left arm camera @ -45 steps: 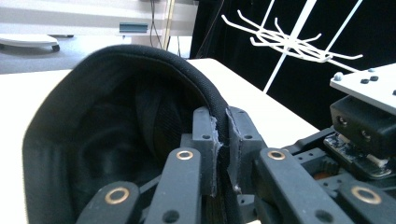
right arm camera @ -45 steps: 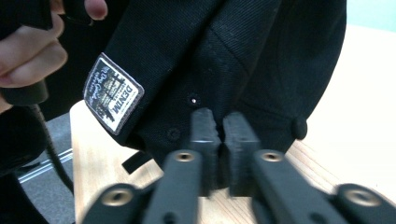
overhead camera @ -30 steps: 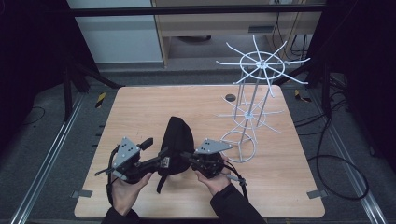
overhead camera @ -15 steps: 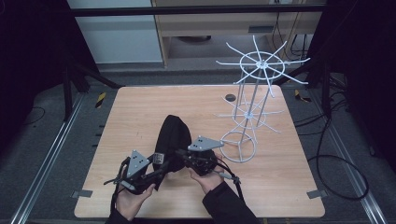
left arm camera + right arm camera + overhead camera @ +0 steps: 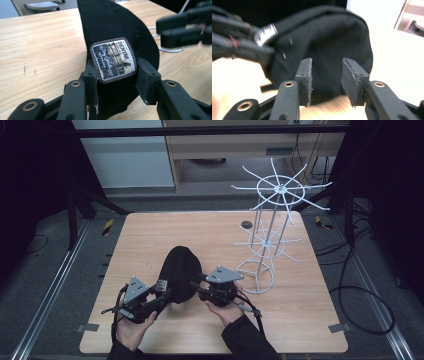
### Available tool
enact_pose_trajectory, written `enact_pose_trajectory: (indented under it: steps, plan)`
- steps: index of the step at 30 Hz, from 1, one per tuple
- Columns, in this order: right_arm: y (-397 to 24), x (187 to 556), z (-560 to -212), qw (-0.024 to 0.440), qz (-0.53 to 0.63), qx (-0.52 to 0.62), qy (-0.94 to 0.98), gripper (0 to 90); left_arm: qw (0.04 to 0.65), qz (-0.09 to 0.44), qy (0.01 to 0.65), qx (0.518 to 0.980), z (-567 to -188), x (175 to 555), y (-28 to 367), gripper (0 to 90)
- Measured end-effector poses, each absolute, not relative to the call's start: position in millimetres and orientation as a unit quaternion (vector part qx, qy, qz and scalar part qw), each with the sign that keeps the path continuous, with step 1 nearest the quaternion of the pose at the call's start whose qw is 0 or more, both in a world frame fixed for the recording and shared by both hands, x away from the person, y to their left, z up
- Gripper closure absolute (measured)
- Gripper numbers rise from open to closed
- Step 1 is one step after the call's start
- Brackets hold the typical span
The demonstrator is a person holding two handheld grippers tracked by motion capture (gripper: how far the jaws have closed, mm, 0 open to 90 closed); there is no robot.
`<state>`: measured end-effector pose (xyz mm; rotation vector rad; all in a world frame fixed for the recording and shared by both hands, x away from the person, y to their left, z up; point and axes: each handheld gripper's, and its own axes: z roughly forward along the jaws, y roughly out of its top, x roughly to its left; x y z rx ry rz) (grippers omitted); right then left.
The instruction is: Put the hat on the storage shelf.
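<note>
A black cap (image 5: 180, 270) with a sewn "DENIM" patch (image 5: 113, 60) lies on the wooden table (image 5: 150, 235) between my two hands. My left gripper (image 5: 162, 295) has just been closing, and its pads press the cap's patch end from both sides (image 5: 115, 75). My right gripper (image 5: 197, 287) has just been opening. Its jaws stand apart at the cap's other side (image 5: 325, 72), with the black cloth (image 5: 324, 37) just beyond the pads and nothing pinched. The right gripper's fingers (image 5: 185, 27) appear blurred in the left gripper view.
A tall white wire rack (image 5: 270, 220) with radiating spokes stands at the table's right, its ring base close to my right hand. A small dark disc (image 5: 246, 224) lies near the far edge. The left and far parts of the table are bare wood.
The left gripper dropped lower and closed on the cap's patch end. The right gripper let go of the cap and opened. The cap settled onto the table.
</note>
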<state>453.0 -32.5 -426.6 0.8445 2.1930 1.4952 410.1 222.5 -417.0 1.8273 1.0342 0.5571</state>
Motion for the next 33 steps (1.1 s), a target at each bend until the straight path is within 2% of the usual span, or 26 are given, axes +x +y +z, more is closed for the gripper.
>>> enact_pose_trajectory:
  steps: [7,17,20,25,28,29,30,31,32,33]
  plan:
    - [-32.0,451.9,-442.0,0.169,0.527,0.290,0.781,45.8,0.489,0.233,0.417,0.730,-401.2,413.7,226.7,59.8]
    - [-39.8,453.2,-446.4,0.158,0.540,0.293,0.773,44.3,0.522,0.221,0.403,0.718,-384.0,413.7,220.6,63.0]
    - [-41.8,453.2,-445.1,0.154,0.551,0.285,0.769,39.6,0.528,0.220,0.398,0.718,-381.8,413.2,219.2,63.8]
    - [-40.8,454.6,-444.3,0.143,0.561,0.269,0.770,36.9,0.534,0.213,0.388,0.720,-378.6,413.1,216.7,66.0]
    - [-40.1,454.4,-443.6,0.143,0.563,0.263,0.770,40.9,0.538,0.208,0.380,0.724,-377.0,412.6,213.8,66.8]
    - [-39.5,454.1,-443.1,0.144,0.563,0.260,0.771,46.2,0.539,0.206,0.378,0.724,-376.9,412.6,213.3,67.2]
    - [-39.1,453.9,-442.6,0.144,0.561,0.260,0.773,56.5,0.540,0.204,0.377,0.724,-376.5,412.7,212.2,67.9]
    - [-39.0,453.9,-442.4,0.144,0.560,0.258,0.774,62.9,0.539,0.205,0.376,0.725,-376.4,412.7,212.0,68.2]
    - [-39.0,453.9,-442.4,0.144,0.560,0.258,0.774,62.9,0.539,0.205,0.376,0.725,-376.4,412.7,212.0,68.6]
    - [-40.1,453.4,-441.8,0.146,0.556,0.260,0.776,81.5,0.542,0.205,0.375,0.723,-376.5,412.4,212.5,69.0]
